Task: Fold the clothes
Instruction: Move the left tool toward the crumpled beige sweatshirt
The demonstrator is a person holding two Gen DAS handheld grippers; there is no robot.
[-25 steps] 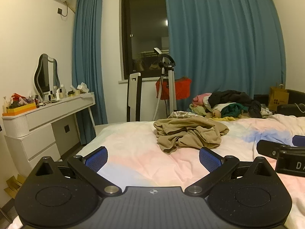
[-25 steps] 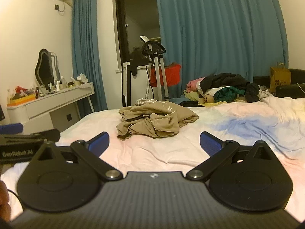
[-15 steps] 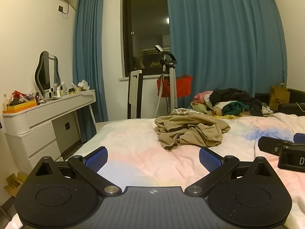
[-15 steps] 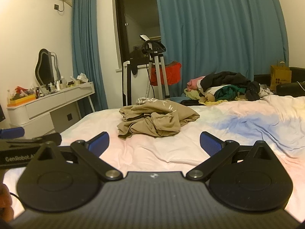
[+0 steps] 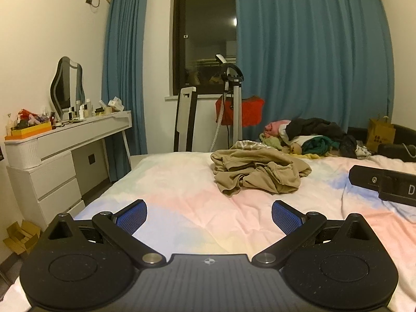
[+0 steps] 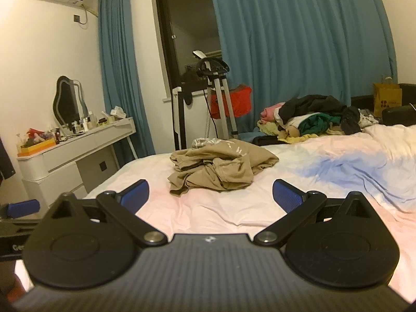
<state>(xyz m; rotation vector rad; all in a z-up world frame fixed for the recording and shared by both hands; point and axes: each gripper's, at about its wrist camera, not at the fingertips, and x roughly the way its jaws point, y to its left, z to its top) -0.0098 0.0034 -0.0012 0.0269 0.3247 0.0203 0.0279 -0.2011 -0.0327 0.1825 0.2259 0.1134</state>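
My left gripper [image 5: 209, 217] and right gripper [image 6: 210, 195] hover spread wide, gripping nothing, over the pastel bed [image 5: 182, 197]. Tan shirt [image 5: 257, 173] crumpled at twelve o'clock; dresser [image 5: 59, 140] at nine.

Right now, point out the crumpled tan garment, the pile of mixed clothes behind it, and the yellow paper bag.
crumpled tan garment [image 5: 260, 173], left wrist view, middle of the bunched fabric
pile of mixed clothes [image 6: 314, 117], right wrist view, dark garment on top
yellow paper bag [image 6: 387, 98], right wrist view, front face

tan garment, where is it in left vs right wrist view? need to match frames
Left wrist: crumpled tan garment right of centre, on the bed, beyond the open left gripper.
Right wrist: tan garment at centre, beyond the open right gripper.
Shared landmark: mirror on the dresser, left.
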